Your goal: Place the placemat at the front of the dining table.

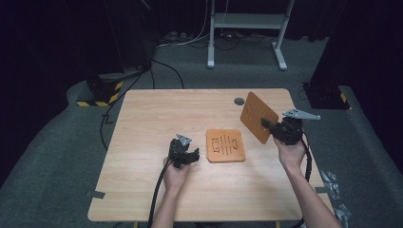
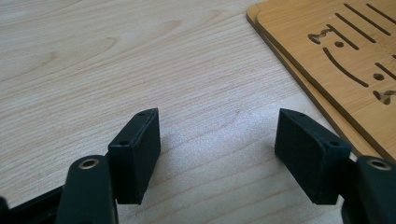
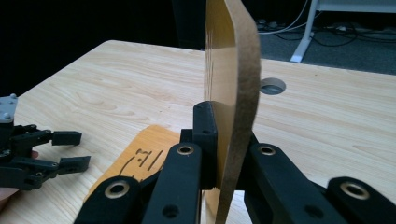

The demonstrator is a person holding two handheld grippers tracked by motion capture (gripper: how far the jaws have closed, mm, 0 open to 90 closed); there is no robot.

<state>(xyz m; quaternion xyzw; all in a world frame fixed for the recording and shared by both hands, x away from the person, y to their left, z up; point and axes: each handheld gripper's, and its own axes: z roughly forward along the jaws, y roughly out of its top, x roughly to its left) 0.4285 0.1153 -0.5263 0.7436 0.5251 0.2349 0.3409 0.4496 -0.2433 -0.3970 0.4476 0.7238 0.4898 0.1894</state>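
Overhead and jaw-level views, shared table (image 1: 142, 190)

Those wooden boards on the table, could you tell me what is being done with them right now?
A person works at the table with a gripper in each hand. The right gripper is clamped on one edge of a thin orange-brown board and holds it tilted in the air. The left gripper rests open and empty beside the stacked boards lying flat at mid-table.
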